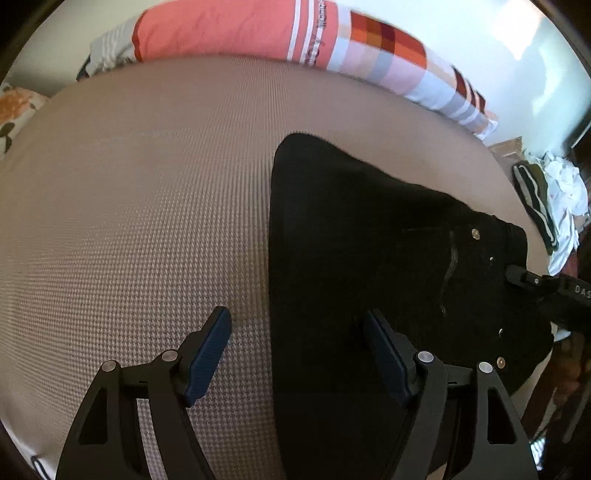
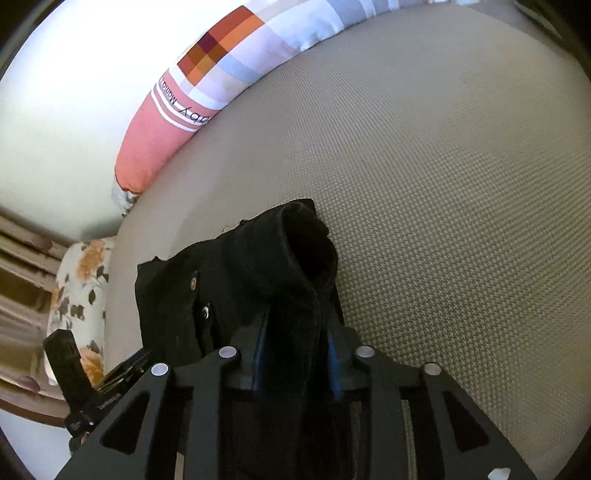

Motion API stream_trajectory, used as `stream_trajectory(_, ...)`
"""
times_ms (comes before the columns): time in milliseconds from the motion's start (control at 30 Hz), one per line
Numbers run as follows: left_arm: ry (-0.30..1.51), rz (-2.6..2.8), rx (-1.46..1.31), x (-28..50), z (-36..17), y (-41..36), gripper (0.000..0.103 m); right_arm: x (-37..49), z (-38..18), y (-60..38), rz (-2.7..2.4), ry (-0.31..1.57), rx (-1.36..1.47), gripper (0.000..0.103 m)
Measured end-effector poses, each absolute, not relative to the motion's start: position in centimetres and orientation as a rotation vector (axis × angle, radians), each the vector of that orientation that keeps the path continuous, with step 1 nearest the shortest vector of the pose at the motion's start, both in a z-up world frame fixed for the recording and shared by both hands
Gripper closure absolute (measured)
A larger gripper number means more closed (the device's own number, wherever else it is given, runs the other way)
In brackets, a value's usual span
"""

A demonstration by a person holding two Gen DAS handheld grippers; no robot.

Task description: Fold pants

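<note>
Left gripper [image 1: 295, 354]: fingers [image 1: 208, 354] spread wide, nothing between the pads. It hangs over the left edge of the black pants [image 1: 369, 240]; the left finger is over bare bed [image 1: 147, 203], the right finger over the fabric. Can't tell whether either tip touches.

The pants lie on the beige textured bed, right of centre in the left wrist view, waistband with metal rivets toward the right edge. Far side of the bed: long pink and patchwork bolster [image 1: 258, 33] against the wall. Floral pillow [image 1: 14, 110] at the far left. Pile of clothes [image 1: 550, 195] off the bed's right side.

Right gripper [image 2: 295, 365]: fingers [image 2: 260, 354] narrowed on a bunched fold of the pants, blue pads pressing the cloth from both sides, fabric running down between them toward the camera. In the left wrist view it shows at the right edge [image 1: 517, 277], tip on the waistband. In the right wrist view the cloth rises into a rolled hump just beyond the fingers.
</note>
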State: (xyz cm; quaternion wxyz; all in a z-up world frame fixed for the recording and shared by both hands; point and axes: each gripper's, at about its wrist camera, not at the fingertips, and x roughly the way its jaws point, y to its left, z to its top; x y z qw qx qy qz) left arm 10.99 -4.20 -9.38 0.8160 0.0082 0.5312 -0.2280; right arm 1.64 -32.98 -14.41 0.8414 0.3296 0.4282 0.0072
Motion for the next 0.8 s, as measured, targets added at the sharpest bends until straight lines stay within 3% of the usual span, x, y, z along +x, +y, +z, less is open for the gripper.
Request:
stream_trajectory(433,1.141,-0.506,0.068,7.2,-9.2,-3.9,0.028,-4.6,-12.7,-30.8,0.008,0.921,0.634,0.075)
stream_trajectory(567,1.138,-0.503,0.061,6.5,-9.3,-4.2,0.028,-5.4,-12.7,-29.8,-0.003,0.930,0.581,0.085)
stream_trajectory(800,1.129,-0.499,0.067,5.8,-9.5,-4.6,0.028,-5.2,-13.9,-29.7,-0.034,0.956,0.564,0.088)
